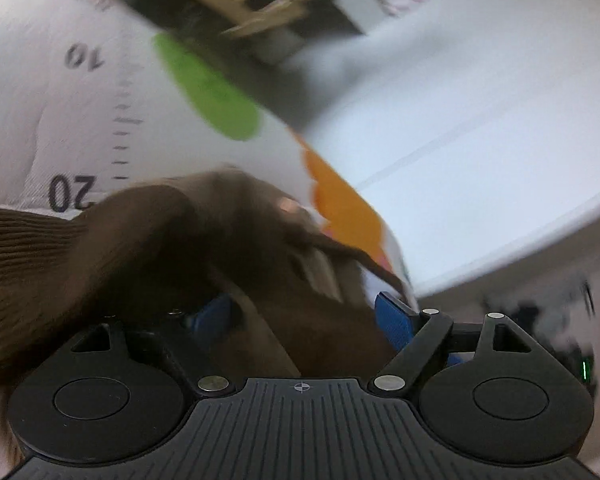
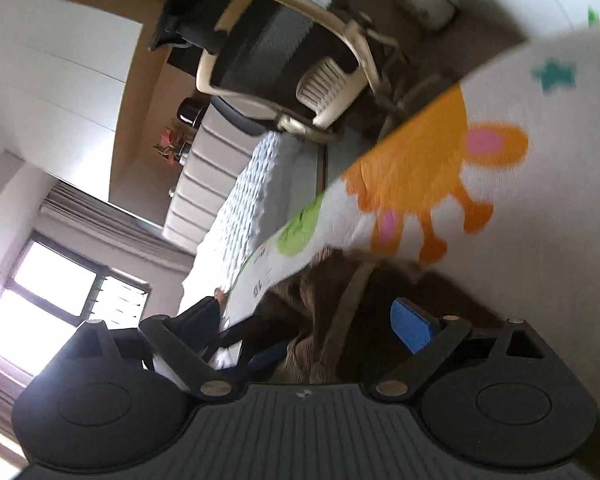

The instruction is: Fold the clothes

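A brown ribbed garment (image 1: 148, 264) lies bunched on a white play mat (image 1: 60, 112) printed with ruler numbers, a green patch and an orange cartoon animal (image 2: 428, 168). It sits directly ahead of both tools, crowding right up to their fingertips.

The left gripper (image 1: 304, 320) has its blue-padded jaws spread wide; cloth lies in the gap, but the pads do not look pressed on it. The right gripper (image 2: 340, 340) is also spread wide, with folds of the same garment between its jaws and nothing clamped.

The knit looks soft, light and limp; it would likely sag and drape when lifted rather than keep a shape, and the ribbing should give the pads good purchase. A tan band (image 2: 352, 292), perhaps a hem or placket, runs away from the right tool and looks the firmest place to pinch.

The garment is too crumpled, and both views too blurred, to tell its long axis or which way it points.
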`<act>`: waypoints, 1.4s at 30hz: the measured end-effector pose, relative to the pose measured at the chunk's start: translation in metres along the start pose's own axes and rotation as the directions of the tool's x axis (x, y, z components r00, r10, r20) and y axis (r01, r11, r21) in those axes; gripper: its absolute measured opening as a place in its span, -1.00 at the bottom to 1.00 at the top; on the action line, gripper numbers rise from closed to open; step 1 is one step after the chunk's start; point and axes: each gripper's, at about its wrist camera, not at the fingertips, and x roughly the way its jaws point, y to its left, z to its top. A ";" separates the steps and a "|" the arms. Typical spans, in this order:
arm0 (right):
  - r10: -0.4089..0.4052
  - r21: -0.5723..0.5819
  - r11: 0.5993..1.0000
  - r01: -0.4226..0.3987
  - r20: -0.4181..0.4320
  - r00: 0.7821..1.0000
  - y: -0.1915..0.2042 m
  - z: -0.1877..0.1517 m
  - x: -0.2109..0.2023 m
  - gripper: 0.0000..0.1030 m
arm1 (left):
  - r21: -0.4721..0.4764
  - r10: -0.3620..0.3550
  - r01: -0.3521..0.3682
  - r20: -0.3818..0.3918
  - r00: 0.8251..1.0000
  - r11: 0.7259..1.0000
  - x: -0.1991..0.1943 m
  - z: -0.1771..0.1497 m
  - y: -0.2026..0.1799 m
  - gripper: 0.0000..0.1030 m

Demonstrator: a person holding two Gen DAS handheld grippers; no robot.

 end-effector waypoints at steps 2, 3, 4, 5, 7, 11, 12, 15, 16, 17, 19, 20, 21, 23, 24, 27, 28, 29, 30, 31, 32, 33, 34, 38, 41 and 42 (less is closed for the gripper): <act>0.003 -0.003 1.000 -0.003 -0.028 1.000 -0.007 -0.003 0.009 0.81 | 0.027 0.060 -0.062 0.044 0.997 0.998 0.006 0.004 0.001 0.65; 0.006 -0.008 1.000 -0.006 -0.043 0.999 -0.010 -0.004 0.015 0.81 | 0.042 0.073 -0.076 0.068 0.995 0.996 0.008 0.005 0.002 0.65; 0.008 -0.012 1.000 -0.009 -0.058 0.998 -0.012 -0.006 0.022 0.81 | 0.049 0.069 -0.073 0.089 0.994 0.996 0.010 0.007 0.002 0.67; 0.010 -0.008 1.000 -0.011 -0.076 0.997 -0.015 -0.007 0.028 0.81 | 0.042 0.050 -0.054 0.101 0.994 0.998 0.013 0.010 0.003 0.73; 0.003 -0.009 1.000 -0.004 -0.108 0.994 -0.018 -0.011 0.041 0.81 | 0.005 -0.025 0.024 0.114 0.993 1.000 0.013 0.019 0.004 0.77; -0.021 -0.077 0.997 0.012 -0.112 0.994 -0.011 -0.016 0.046 0.81 | 0.045 -0.200 0.195 0.202 0.959 0.980 -0.022 0.037 -0.009 0.82; -0.014 -0.084 0.996 0.005 -0.108 0.994 -0.010 -0.016 0.045 0.81 | 0.080 -0.198 0.186 0.190 0.962 0.979 -0.028 0.038 -0.013 0.82; 0.031 -0.065 0.997 -0.037 -0.097 0.995 -0.005 -0.013 0.046 0.81 | 0.138 -0.148 0.133 0.105 0.983 0.981 -0.029 0.032 -0.014 0.84; 0.054 -0.047 0.997 -0.059 -0.098 0.994 -0.004 -0.013 0.047 0.81 | 0.123 -0.135 0.126 0.071 0.988 0.984 -0.026 0.026 -0.008 0.84; 0.086 -0.024 0.996 -0.089 -0.100 0.991 -0.003 -0.013 0.048 0.81 | 0.099 -0.129 0.124 0.047 0.991 0.987 -0.022 0.022 -0.003 0.84; 0.149 0.005 0.989 -0.149 -0.092 0.985 0.000 -0.014 0.048 0.81 | 0.041 -0.127 0.127 0.019 0.992 0.991 -0.012 0.014 0.010 0.84; 0.179 0.012 0.984 -0.178 -0.082 0.980 0.002 -0.014 0.048 0.82 | 0.022 -0.133 0.133 0.013 0.991 0.991 -0.009 0.012 0.017 0.84; 0.201 0.011 0.980 -0.201 -0.061 0.978 0.004 -0.013 0.046 0.85 | 0.007 -0.138 0.138 0.014 0.990 0.990 -0.006 0.011 0.022 0.84; 0.235 0.024 0.972 -0.235 0.003 0.972 0.004 -0.005 0.046 0.86 | -0.029 -0.144 0.145 0.027 0.989 0.989 0.003 0.013 0.031 0.85; 0.245 0.042 0.969 -0.245 0.024 0.969 0.004 0.000 0.048 0.86 | -0.050 -0.149 0.150 0.038 0.988 0.987 0.008 0.015 0.035 0.85; 0.311 0.105 0.943 -0.315 0.058 0.949 0.007 0.014 0.053 0.88 | -0.095 -0.177 0.184 0.075 0.981 0.978 0.022 0.028 0.039 0.85; 0.335 0.104 0.934 -0.341 0.068 0.940 0.011 0.017 0.051 0.88 | -0.104 -0.197 0.207 0.093 0.976 0.973 0.024 0.033 0.038 0.85; 0.308 0.037 0.949 -0.312 0.077 0.948 0.024 0.016 0.045 0.88 | -0.104 -0.228 0.240 0.118 0.967 0.965 0.021 0.036 0.036 0.85; 0.281 -0.029 0.960 -0.280 0.088 0.956 0.036 0.015 0.039 0.88 | -0.101 -0.260 0.276 0.144 0.955 0.956 0.018 0.039 0.033 0.85; 0.255 -0.095 0.965 -0.246 0.101 0.962 0.048 0.015 0.033 0.88 | -0.076 -0.293 0.310 0.174 0.940 0.948 0.008 0.040 0.026 0.85; 0.229 -0.160 0.965 -0.209 0.117 0.966 0.060 0.014 0.027 0.88 | -0.028 -0.315 0.327 0.199 0.928 0.945 -0.009 0.041 0.016 0.85; 0.206 -0.220 0.960 -0.171 0.143 0.968 0.073 0.011 0.018 0.88 | 0.025 -0.335 0.338 0.223 0.915 0.941 -0.026 0.042 0.005 0.85; 0.216 -0.265 0.950 -0.165 0.174 0.961 0.087 0.008 0.006 0.88 | 0.078 -0.356 0.348 0.244 0.902 0.934 -0.044 0.042 -0.006 0.85; 0.298 -0.420 0.892 -0.166 0.269 0.916 0.141 -0.006 -0.045 0.88 | 0.262 -0.384 0.305 0.346 0.856 0.916 -0.124 0.029 -0.064 0.85; 0.233 -0.534 0.846 0.001 0.370 0.899 0.182 -0.026 -0.085 0.84 | 0.401 -0.324 0.139 0.443 0.836 0.905 -0.173 -0.001 -0.117 0.85; 0.233 -0.576 0.816 0.051 0.408 0.883 0.196 -0.036 -0.103 0.84 | 0.447 -0.312 0.082 0.470 0.825 0.891 -0.190 -0.016 -0.134 0.85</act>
